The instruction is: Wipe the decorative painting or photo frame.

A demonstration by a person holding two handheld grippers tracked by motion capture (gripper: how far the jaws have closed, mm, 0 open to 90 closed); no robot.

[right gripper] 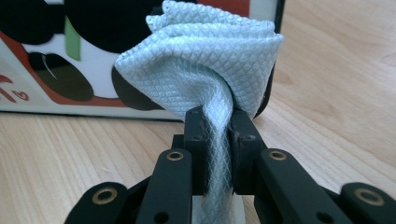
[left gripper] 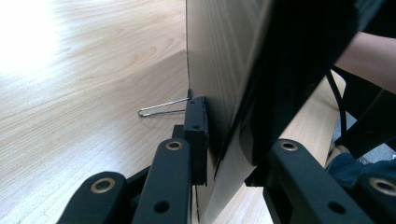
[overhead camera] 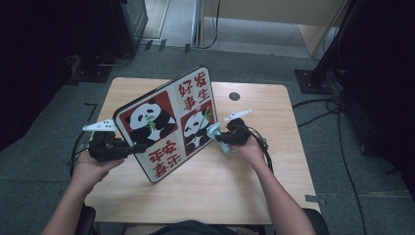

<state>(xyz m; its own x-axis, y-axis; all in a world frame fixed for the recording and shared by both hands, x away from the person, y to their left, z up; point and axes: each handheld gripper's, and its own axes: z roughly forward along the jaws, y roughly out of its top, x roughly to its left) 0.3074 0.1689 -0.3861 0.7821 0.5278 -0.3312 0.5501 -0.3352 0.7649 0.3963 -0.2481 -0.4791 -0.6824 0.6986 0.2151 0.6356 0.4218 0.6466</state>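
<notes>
- Wood-grain desk (overhead camera: 254, 186) carries the whole job: you have a framed panda picture (overhead camera: 169, 122) propped up on its lower edge, tilted, near the middle of the top
- Your left hand-held gripper (overhead camera: 139, 147) is clamped on the picture's left edge; in the left gripper view the jaws stand one on each side of the picture's edge (left gripper: 224, 140), with a wire stand leg (left gripper: 161, 108) sticking out behind it over the desk
- Your right hand-held gripper (right gripper: 218, 121) has its jaws pressed together on a pale, diamond-textured cloth (right gripper: 205, 60), bunched into a wad above the jaws
- That cloth (overhead camera: 215, 132) sits at the picture's lower right corner, touching or just beside the glass by the smaller panda panel; exact contact is hard to tell
- Judged from this, you are wiping the picture's face: holding and gripping are done, and the cloth is at one corner
- Whether any of the face is already clean cannot be told; no smears or dust show
- Left for you, by my reading: pass the cloth across the remaining panels and the red characters, then set the picture down
</notes>
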